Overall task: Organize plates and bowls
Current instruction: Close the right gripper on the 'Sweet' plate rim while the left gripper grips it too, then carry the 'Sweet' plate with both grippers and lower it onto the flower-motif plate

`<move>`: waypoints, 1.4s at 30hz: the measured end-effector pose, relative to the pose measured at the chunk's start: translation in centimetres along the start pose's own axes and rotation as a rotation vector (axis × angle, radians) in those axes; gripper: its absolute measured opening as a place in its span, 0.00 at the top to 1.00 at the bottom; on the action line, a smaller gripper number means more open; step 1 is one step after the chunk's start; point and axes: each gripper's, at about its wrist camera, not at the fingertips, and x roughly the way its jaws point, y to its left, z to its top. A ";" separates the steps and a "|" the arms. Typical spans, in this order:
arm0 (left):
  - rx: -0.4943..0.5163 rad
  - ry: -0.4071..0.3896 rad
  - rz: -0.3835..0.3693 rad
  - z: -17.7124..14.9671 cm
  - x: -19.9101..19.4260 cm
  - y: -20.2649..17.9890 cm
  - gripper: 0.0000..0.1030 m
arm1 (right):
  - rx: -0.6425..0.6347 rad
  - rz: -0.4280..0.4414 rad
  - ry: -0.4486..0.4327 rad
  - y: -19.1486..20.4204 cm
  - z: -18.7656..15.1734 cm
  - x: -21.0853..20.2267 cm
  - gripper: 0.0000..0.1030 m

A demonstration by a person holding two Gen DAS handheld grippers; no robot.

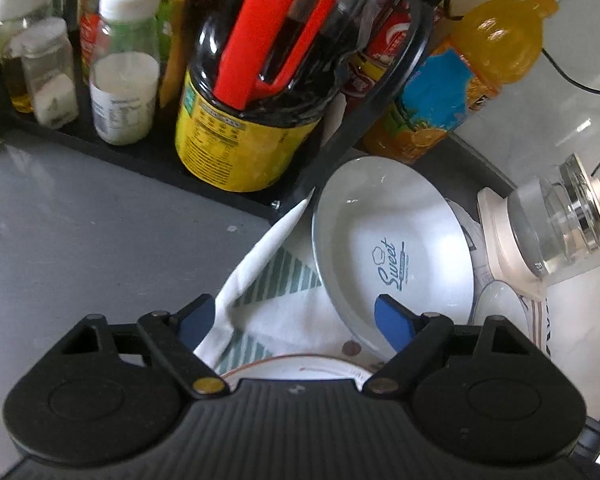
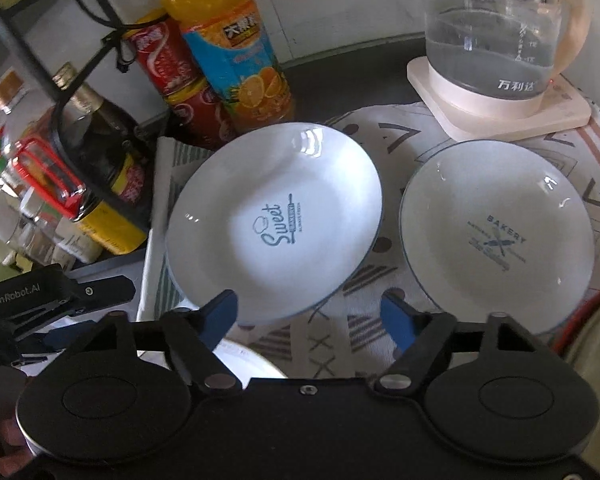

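Observation:
A white plate printed "Sweet" lies on a patterned cloth; it also shows in the left wrist view. A second white plate printed "Bakery" lies to its right. A third plate with a brown rim sits just under my left gripper and shows in the right wrist view. My left gripper is open, its right finger over the Sweet plate's near rim. My right gripper is open, just in front of the Sweet plate. The left gripper's body shows at the left of the right wrist view.
A black rack holds a dark sauce bottle and small jars. An orange juice bottle and a red can stand behind the plates. A glass kettle sits on its base at back right.

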 end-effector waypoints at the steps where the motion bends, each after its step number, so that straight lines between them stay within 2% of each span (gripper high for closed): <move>1: -0.010 0.003 -0.003 0.1 0.4 0.0 0.18 | 0.009 0.003 0.010 -0.2 0.2 0.5 0.37; 3: -0.026 0.009 -0.013 0.3 1.3 -0.1 0.25 | 0.029 0.003 0.022 -0.6 0.4 1.3 0.43; 5: -0.045 0.016 -0.018 0.5 2.0 -0.2 0.31 | 0.044 0.002 0.026 -1.0 0.7 2.0 0.54; 9: -0.080 0.033 -0.024 0.7 3.7 -0.2 0.47 | 0.082 0.010 0.049 -1.6 1.2 3.2 0.59; 11: -0.102 0.041 -0.027 0.8 4.5 -0.1 0.55 | 0.098 0.017 0.060 -1.8 1.3 3.8 0.65; 13: -0.115 0.043 -0.029 0.9 5.1 -0.1 0.60 | 0.114 0.019 0.076 -2.0 1.4 4.4 0.69; 15: -0.123 0.051 -0.028 0.9 5.7 -0.1 0.70 | 0.121 0.017 0.083 -2.1 1.5 4.9 0.71; 21: -0.147 0.063 -0.037 1.1 7.0 -0.1 0.83 | 0.152 0.005 0.101 -2.6 1.5 6.2 0.79; 24: -0.143 0.060 -0.046 1.2 7.3 -0.4 0.90 | 0.172 0.011 0.099 -2.9 1.5 6.6 0.80; 29: -0.137 0.054 -0.047 1.3 7.3 -0.9 0.94 | 0.198 0.022 0.090 -3.0 1.6 6.7 0.82; 32: -0.122 0.027 -0.074 1.4 6.6 -1.0 0.94 | 0.193 0.047 0.052 -3.1 1.5 5.7 0.87; 42: -0.102 0.025 -0.099 1.2 4.3 -0.8 0.93 | 0.176 0.063 0.003 -2.3 0.6 3.0 0.87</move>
